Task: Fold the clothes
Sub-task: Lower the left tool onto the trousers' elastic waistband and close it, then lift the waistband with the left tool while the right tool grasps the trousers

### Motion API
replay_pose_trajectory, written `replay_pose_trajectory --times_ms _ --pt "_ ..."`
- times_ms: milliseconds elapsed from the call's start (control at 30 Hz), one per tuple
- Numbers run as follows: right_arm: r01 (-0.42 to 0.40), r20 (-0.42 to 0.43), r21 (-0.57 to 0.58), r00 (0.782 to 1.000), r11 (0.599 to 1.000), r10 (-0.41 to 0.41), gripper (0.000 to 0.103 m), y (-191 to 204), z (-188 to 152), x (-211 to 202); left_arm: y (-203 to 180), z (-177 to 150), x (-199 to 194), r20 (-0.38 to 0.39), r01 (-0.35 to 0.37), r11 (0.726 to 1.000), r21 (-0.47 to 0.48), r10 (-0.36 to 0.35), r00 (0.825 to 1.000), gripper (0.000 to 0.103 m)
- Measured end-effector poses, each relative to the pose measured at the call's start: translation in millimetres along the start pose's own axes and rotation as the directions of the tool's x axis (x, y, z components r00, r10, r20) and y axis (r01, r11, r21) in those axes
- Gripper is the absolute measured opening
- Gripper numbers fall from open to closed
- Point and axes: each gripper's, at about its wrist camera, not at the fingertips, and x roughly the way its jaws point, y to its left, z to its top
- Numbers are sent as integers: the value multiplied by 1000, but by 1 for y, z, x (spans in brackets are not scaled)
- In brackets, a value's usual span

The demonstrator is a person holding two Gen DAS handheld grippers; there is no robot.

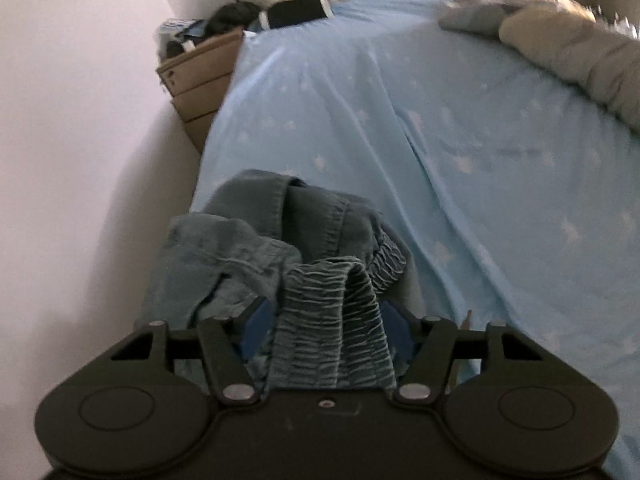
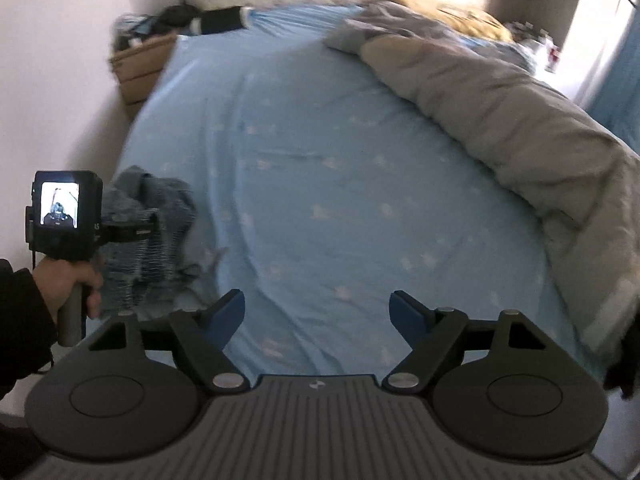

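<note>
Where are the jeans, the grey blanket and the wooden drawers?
jeans [image 1: 328, 332]: left wrist view, on the stretchy waistband.
grey blanket [image 2: 500, 112]: right wrist view, on the middle of its bunched-up top.
wooden drawers [image 1: 200, 80]: left wrist view, on a drawer front beside the bed.

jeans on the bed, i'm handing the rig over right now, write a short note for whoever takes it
Left gripper: the elastic waistband of the blue jeans sits between its fingers; whether the pads press on it can't be told.
Right gripper: open, nothing between its fingers, over bare blue sheet.
Jeans: bunched in a heap at the near left edge of the bed, beside the wall. The grey duvet is piled along the right side.
Done: jeans brought to the bed.
Left: spread them flat on the sheet, then fold; no fold made yet.
</note>
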Motion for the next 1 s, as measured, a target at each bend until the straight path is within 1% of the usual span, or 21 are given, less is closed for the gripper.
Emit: replay_pose_trajectory --times_ms 100,167,233,267,300,367,433,500,533,600,667,833,900,1000 --pt "46 -5 23 999 999 -45 82 6 5 3 -5 -1 20 -10 -31 999 43 31 999 59" --pt "62 -7 26 998 998 -62 81 7 5 1 -4 -1 31 -11 -45 997 57 46 999 59" --pt "74 -6 20 997 997 -74 81 9 4 -2 0 0 42 -24 -55 997 61 57 998 54" --pt "79 -6 17 997 997 -79 81 9 3 -3 1 0 44 -28 -55 997 58 57 998 50" --pt "83 -6 14 997 996 -83 80 10 3 -4 2 0 47 -32 -55 997 54 57 998 44" --pt "79 -15 14 997 997 -79 75 16 8 3 5 1 50 -37 -41 999 36 42 998 36" --pt "74 -18 11 997 997 -74 71 16 8 3 8 4 50 -34 -40 999 24 41 999 35" --pt "68 -18 2 998 998 -67 68 18 8 3 13 4 44 -30 -27 1000 -15 27 999 16" --pt "63 -17 -4 998 998 -63 67 20 8 3 16 4 40 -32 -22 999 -40 21 999 16" --pt "49 -12 -19 999 999 -50 66 22 9 3 23 5 28 -25 -11 996 -89 9 1000 9" --pt "30 -7 -30 1000 999 -31 64 24 11 3 31 8 13 -14 -2 990 -140 0 1000 6" --pt "-27 15 -42 1000 999 28 63 27 12 1 47 11 -35 37 36 975 -220 -29 999 4" --pt "-61 20 -40 998 997 62 62 28 14 3 54 9 -58 66 40 969 -243 -25 998 4" --pt "-110 24 -48 994 993 111 59 33 16 7 76 -1 -94 99 61 946 -317 -32 995 3"
